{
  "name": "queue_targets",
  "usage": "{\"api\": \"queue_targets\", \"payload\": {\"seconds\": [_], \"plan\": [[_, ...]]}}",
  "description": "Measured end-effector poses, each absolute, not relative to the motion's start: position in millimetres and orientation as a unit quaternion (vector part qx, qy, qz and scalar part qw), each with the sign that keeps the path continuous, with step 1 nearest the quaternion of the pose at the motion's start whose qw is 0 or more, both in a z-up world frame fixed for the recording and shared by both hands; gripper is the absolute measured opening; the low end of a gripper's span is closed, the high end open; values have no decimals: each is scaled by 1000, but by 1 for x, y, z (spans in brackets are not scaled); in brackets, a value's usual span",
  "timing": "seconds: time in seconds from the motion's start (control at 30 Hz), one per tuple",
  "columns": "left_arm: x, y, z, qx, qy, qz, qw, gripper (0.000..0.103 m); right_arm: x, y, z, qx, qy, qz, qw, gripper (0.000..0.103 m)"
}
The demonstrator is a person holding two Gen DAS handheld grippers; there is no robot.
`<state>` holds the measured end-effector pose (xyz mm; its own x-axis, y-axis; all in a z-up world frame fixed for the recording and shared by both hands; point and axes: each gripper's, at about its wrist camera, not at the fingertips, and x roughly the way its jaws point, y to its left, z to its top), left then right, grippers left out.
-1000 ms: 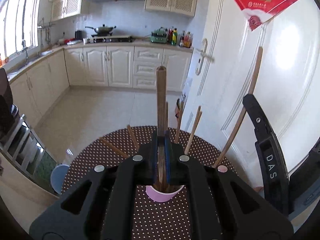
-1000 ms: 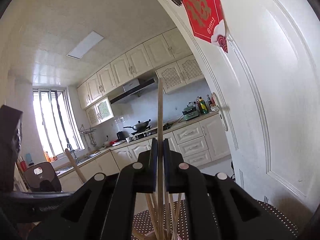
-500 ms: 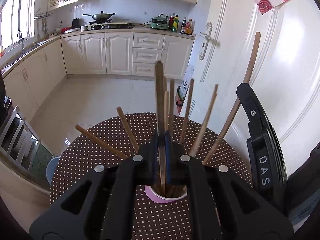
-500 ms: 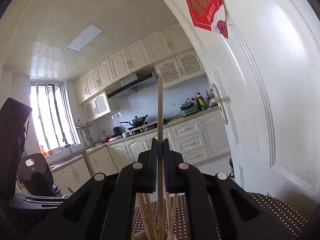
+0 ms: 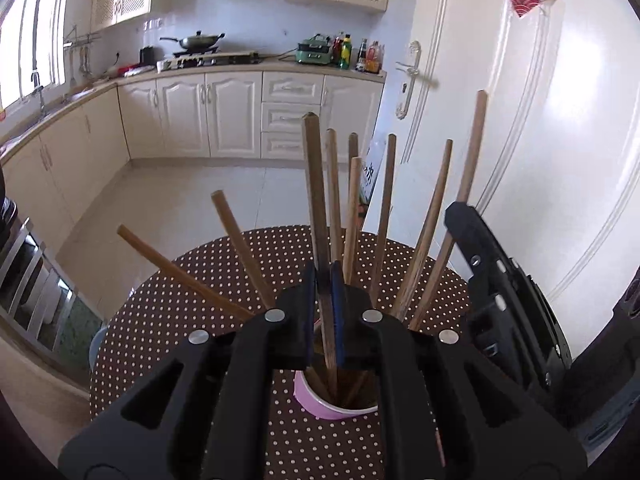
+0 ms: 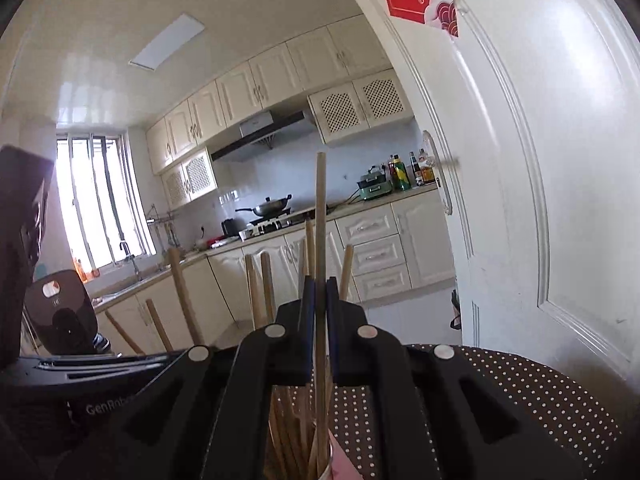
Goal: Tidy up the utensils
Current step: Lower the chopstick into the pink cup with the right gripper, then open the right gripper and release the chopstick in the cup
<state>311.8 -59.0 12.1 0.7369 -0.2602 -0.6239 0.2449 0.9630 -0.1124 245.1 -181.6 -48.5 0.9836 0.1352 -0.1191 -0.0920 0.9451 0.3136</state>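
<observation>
Both claws pinch chopsticks over the pink round cup: left gripper on a dark wooden chopstick, right gripper on a pale one. I'd lower straight, release once seated.

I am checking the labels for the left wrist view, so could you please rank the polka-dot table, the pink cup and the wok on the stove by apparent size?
1. polka-dot table, largest.
2. pink cup, partly hidden by the left tongs.
3. wok, smallest, though it is far away, so this says little about true size.
</observation>
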Motion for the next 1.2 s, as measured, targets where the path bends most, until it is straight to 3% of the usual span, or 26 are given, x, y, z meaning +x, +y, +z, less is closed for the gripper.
{"api": "queue_targets", "payload": {"seconds": [0.23, 0.3, 0.4, 0.63, 0.93, 1.2], "plan": [[314, -58, -1, -7, 339, -139, 930, 10, 249, -181, -58, 162, 107, 71, 978, 5], [312, -57, -3, -8, 337, -145, 930, 16, 250, -179, -59, 158, 120, 75, 977, 5], [308, -52, -1, -12, 325, -148, 934, 36, 248, -182, -62, 164, 129, 76, 975, 6], [297, -52, 0, -7, 314, -153, 937, 41, 239, -185, -60, 153, 135, 85, 975, 8], [280, -51, -1, -13, 309, -147, 940, 53, 224, -194, -62, 146, 156, 87, 973, 28], [268, -44, -5, -21, 311, -140, 940, 58, 202, -203, -62, 141, 161, 86, 973, 44]]}}
